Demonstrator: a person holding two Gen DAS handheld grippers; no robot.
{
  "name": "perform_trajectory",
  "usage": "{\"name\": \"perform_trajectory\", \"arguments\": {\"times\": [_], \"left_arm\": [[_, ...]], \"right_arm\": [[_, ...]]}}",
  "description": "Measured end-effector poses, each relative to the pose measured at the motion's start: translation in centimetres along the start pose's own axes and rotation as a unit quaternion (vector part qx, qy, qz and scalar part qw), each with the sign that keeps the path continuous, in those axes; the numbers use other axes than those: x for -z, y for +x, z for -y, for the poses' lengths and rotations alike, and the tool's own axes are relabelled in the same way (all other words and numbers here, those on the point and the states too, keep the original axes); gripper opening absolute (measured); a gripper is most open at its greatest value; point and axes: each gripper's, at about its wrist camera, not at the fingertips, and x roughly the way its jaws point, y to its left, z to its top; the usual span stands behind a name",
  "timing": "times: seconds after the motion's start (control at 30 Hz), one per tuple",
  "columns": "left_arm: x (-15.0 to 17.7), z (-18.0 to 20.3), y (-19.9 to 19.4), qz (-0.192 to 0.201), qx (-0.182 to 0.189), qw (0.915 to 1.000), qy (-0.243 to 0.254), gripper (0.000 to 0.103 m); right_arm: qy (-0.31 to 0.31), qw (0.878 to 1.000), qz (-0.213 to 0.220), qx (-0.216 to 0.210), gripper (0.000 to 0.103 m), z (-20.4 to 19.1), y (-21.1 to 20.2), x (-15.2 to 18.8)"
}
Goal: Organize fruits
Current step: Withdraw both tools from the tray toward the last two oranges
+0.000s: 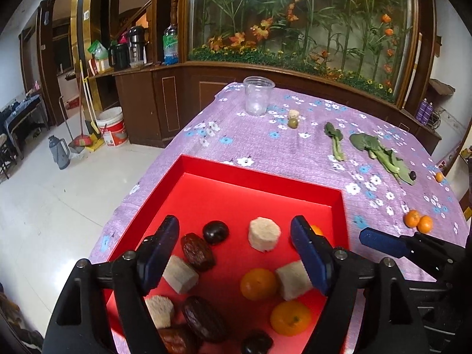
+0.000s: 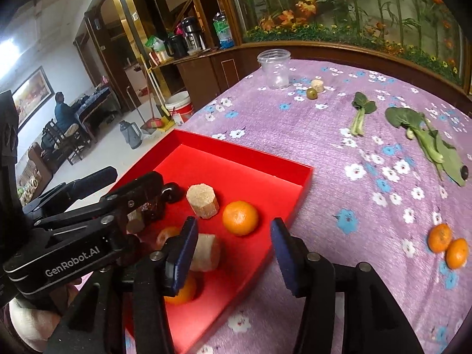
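Note:
A red tray (image 1: 259, 177) on the purple flowered cloth holds tangerines (image 1: 258, 283), pale sugarcane chunks (image 1: 264, 234), brown dates (image 1: 197, 251) and a dark round fruit (image 1: 215, 231). My left gripper (image 1: 234, 230) hovers open over the tray with nothing between its fingers. My right gripper (image 2: 233, 228) stands open above the tray's right side, a tangerine (image 2: 240, 218) lying on the tray floor beyond it, untouched. Out on the cloth lie two tangerines (image 2: 448, 244), a green fruit (image 2: 311, 93) beside a sugarcane piece (image 2: 317, 85), and a dark fruit (image 2: 464, 172) on a leaf.
A clear plastic cup (image 1: 258, 95) stands at the table's far end. Leafy greens (image 1: 380, 153) lie at the right. The table's left edge drops to a tiled floor (image 1: 59, 206). A person sits far off at the left (image 2: 63, 112).

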Motion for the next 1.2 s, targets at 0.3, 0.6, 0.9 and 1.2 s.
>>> {"name": "perform_trajectory", "arguments": {"times": [0.3,0.6,0.9,1.2], "left_arm": [[1.0,2.8,-3.5,0.013,0.025,0.9996,0.006,0.08],[-0.8,4.7,-11.5,0.081,0.073,0.9941,0.007,0.08],[-6.8,7.1,-18.3,0.126,0.142,0.9809,0.043,0.08],[-15.1,8.7,-19.9,0.173,0.117,0.9762,0.058,0.086]], "right_arm": [[0.005,0.999,0.031,0.02,0.063,2.1,-4.9,2.1],[0.017,0.996,0.075,0.038,0.063,6.2,-13.8,1.7],[-0.018,0.973,0.178,0.147,0.063,8.3,-27.7,-4.1],[-0.038,0.945,0.232,0.226,0.079,9.0,-35.2,-10.1]]}}
